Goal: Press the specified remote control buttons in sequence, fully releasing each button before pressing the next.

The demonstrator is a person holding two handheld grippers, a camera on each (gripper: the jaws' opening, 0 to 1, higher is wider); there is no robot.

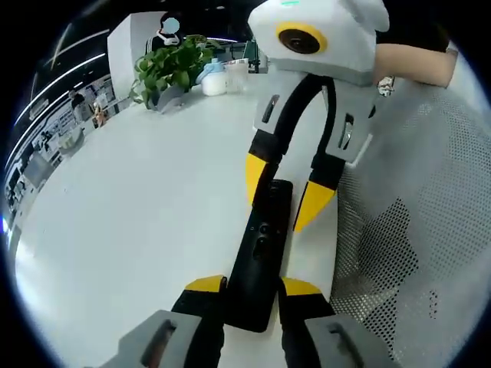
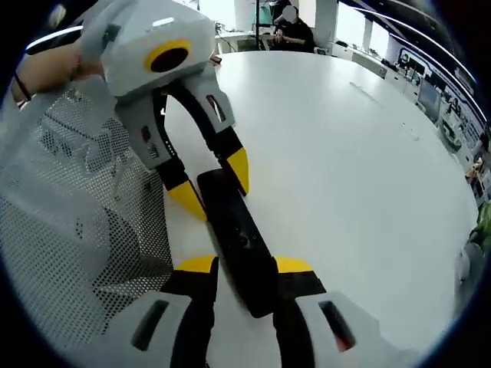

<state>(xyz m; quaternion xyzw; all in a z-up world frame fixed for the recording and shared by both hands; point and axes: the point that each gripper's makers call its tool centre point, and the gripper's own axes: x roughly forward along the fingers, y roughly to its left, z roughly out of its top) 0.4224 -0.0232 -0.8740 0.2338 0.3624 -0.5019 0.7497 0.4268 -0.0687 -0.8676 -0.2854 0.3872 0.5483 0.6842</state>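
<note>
**Remote between your 2 grippers**

You have the remote (image 1: 262,253) lying on the desk (image 1: 138,207), its near end between your left gripper's (image 1: 253,287) jaws, its far end between your right gripper's (image 1: 290,195). A plant (image 1: 173,67) stands at the desk's far edge.

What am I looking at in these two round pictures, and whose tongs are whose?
Each picture comes from a camera riding on one hand-held pair of tongs, looking along its own yellow-tipped jaws.

In the left gripper view, the left tongs rise from the bottom and clamp one end of a black remote control; the right tongs reach in from above, jaws straddling its far end.

The right gripper view shows the reverse: right tongs at the bottom.

The remote lies on a white table, with a potted plant farther back.
</note>
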